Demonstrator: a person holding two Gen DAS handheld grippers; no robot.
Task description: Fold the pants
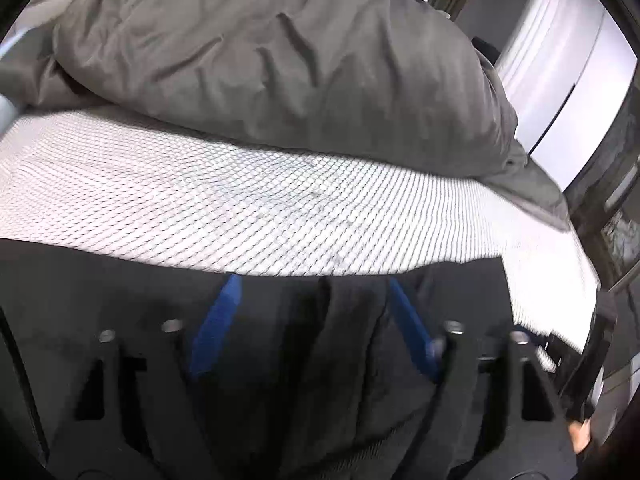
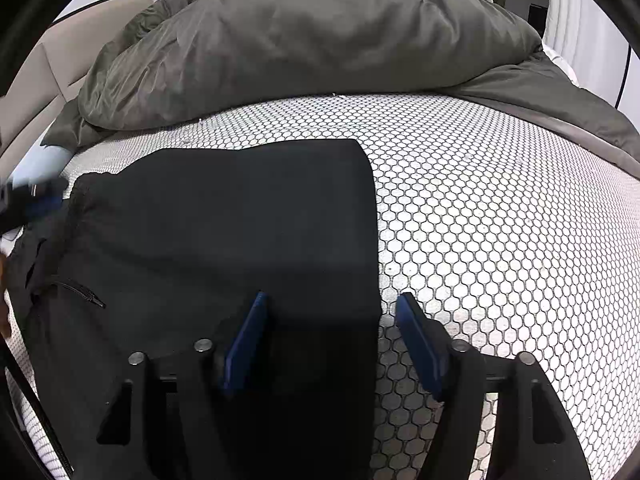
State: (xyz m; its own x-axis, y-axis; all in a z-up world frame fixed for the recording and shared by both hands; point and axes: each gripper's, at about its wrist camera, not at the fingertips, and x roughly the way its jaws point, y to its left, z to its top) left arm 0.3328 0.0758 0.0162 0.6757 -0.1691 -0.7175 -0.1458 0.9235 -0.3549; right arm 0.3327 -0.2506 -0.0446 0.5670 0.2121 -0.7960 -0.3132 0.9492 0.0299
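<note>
On the bed: black fabric pants (image 2: 224, 220), spread flat on a white mattress cover printed with a dark honeycomb pattern (image 2: 500, 220). Seen in the right wrist view as one broad dark panel with a straight right edge and a squared far corner. Gathered waistband (image 2: 80, 188) at the left end, with a zipped pocket (image 2: 80, 292) just below it. Beyond the pants, heaped across the far side of the mattress: a rumpled grey-green duvet (image 2: 320, 32), not touching the pants. At the far left, a beige padded headboard (image 2: 60, 60).

Right gripper (image 2: 334, 320): jaws moderately wide, pointing down at the near right edge of the pants. Straddles that edge, the left blue pad over black cloth and the right blue pad over bare honeycomb cover. Nothing clamped.

Left gripper (image 1: 316, 320): jaws partly apart, low over the waistband end of the pants. Between the blue pads stands a raised ridge of black cloth; no squeeze on it visible, though contact is hard to judge against the dark fabric. Blurred at the left edge of the right wrist view.
</note>
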